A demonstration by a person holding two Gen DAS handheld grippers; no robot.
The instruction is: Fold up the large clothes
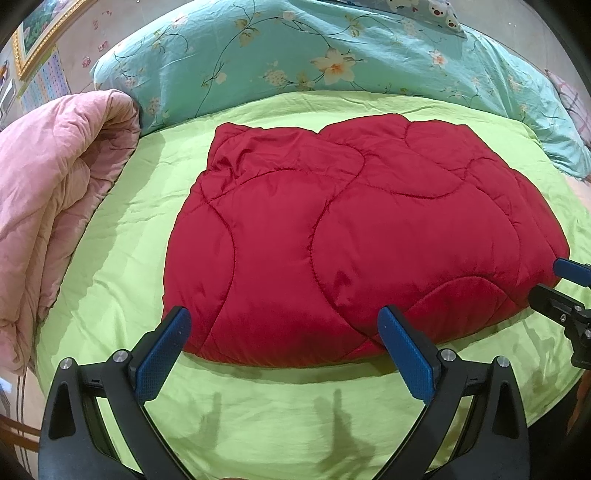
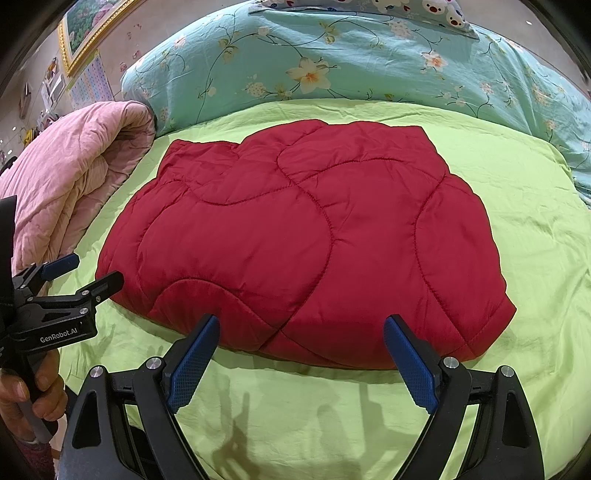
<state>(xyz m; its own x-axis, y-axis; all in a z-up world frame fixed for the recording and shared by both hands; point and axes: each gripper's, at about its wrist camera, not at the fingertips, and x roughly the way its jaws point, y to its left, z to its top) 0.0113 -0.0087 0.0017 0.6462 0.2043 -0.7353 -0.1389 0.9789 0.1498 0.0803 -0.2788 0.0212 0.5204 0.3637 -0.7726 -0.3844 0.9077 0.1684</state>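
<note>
Bed: a lime-green sheet (image 1: 122, 236) covers the surface that carries everything; creased, with gripper shadows along its near edge.
Teal quilt: a floral teal quilt (image 1: 295, 55) lies bunched along the far edge of the bed, running from the far-left corner to the far-right side.
Pink comforter: a folded pink comforter (image 1: 51, 192) sits heaped on the left edge of the bed, its rolled end touching the teal quilt at the far-left corner; well apart from the red garment.
Red quilted jacket: the red quilted jacket (image 2: 303, 236) lies folded into a thick, roughly square bundle in the middle of the bed, flat on the sheet, nothing on top of it; its near edge is close to the near edge of the bed.
Patterned pillow: a cartoon-print pillow (image 2: 436, 13) rests on the teal quilt at the far edge.
Framed picture: a gilt-framed picture (image 2: 92, 29) hangs on the wall beyond the far-left corner.
Left gripper: the left gripper (image 1: 284, 332) has its blue-padded fingers spread wide, holding nothing, hovering over the jacket's near-left edge; whether a fingertip touches the fabric cannot be told.
Right gripper: the right gripper (image 2: 301, 338) is likewise spread wide and empty, over the jacket's near-right edge.
Hand: a hand (image 2: 26, 398) grasps the left gripper's handle off the near-left corner.
</note>
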